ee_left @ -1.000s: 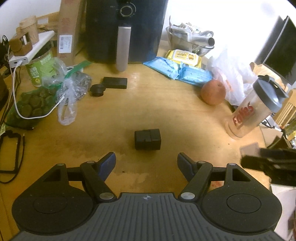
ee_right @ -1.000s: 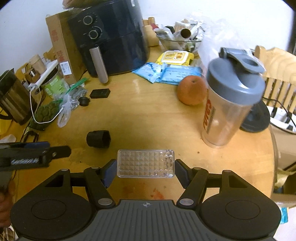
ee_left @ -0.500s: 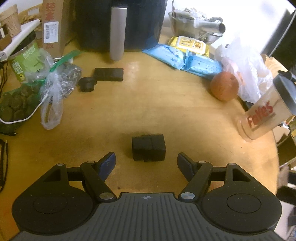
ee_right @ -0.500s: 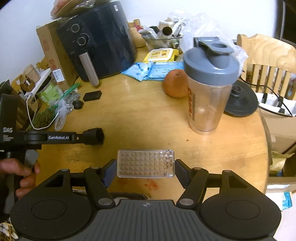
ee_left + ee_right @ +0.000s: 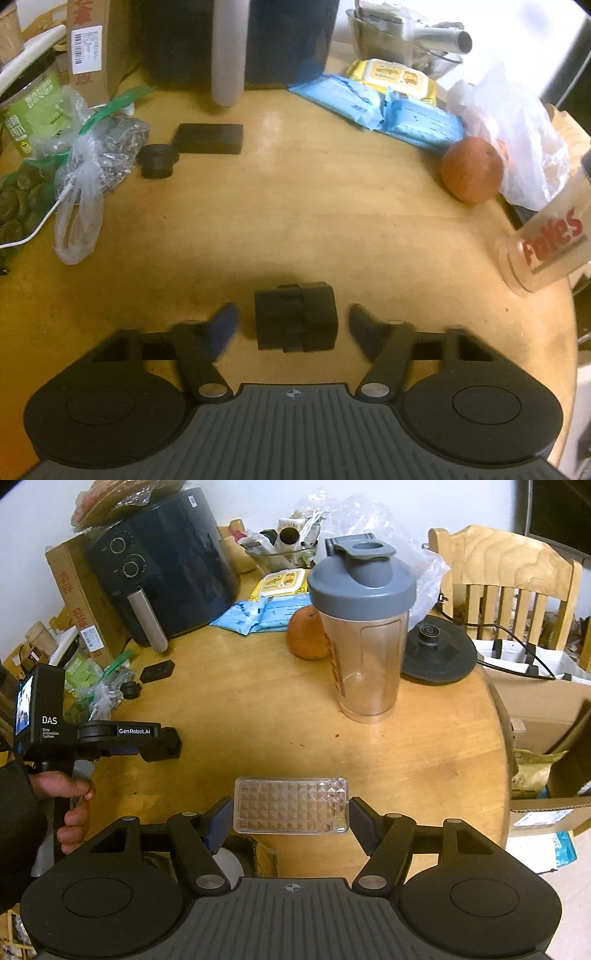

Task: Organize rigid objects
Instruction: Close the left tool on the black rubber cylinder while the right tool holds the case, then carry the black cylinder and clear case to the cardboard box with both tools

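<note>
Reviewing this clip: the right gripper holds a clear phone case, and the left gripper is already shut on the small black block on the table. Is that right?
Not quite. The left gripper is open: in the left wrist view its fingers stand either side of the small black block with gaps showing, not shut on it. The rest stands: the right gripper holds the clear phone case.

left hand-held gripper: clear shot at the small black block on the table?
Probably yes. The left hand-held gripper is open, and the small black block sits between its fingers with a gap on each side. Nothing else lies near it on the wooden table.
</note>
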Available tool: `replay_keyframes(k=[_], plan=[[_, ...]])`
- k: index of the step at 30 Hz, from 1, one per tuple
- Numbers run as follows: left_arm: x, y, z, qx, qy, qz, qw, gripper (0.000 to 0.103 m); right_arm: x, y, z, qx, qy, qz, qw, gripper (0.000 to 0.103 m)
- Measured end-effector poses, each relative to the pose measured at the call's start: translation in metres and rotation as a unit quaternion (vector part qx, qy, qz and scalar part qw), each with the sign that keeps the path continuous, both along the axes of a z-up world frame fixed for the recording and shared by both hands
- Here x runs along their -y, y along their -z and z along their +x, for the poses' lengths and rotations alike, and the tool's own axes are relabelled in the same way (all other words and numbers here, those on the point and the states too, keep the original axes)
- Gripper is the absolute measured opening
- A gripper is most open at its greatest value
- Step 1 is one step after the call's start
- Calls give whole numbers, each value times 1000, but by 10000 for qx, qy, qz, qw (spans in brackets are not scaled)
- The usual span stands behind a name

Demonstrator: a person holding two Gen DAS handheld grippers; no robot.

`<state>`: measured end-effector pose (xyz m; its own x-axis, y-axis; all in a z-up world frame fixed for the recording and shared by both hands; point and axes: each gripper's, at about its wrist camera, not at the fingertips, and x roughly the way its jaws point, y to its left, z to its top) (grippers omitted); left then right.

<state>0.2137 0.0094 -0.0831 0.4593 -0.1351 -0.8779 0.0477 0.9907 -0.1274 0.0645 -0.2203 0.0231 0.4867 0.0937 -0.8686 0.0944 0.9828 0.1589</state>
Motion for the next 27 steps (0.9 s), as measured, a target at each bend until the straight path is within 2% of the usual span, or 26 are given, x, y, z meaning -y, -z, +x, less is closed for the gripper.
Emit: replay_keyframes(k=[12,19,27], plan=[[-8,-15,-7,213,-111,-38,9997,44,-2,1,-2,13,-96,-11,10000,70],[-9,-34,-20,447,16,1,9990,44,-11,-2,1,80,-334,-86,9994,70],[-9,-53,-36,531,242,-60,9983,44,-13,-4,3,117,-475,-41,9988,70]])
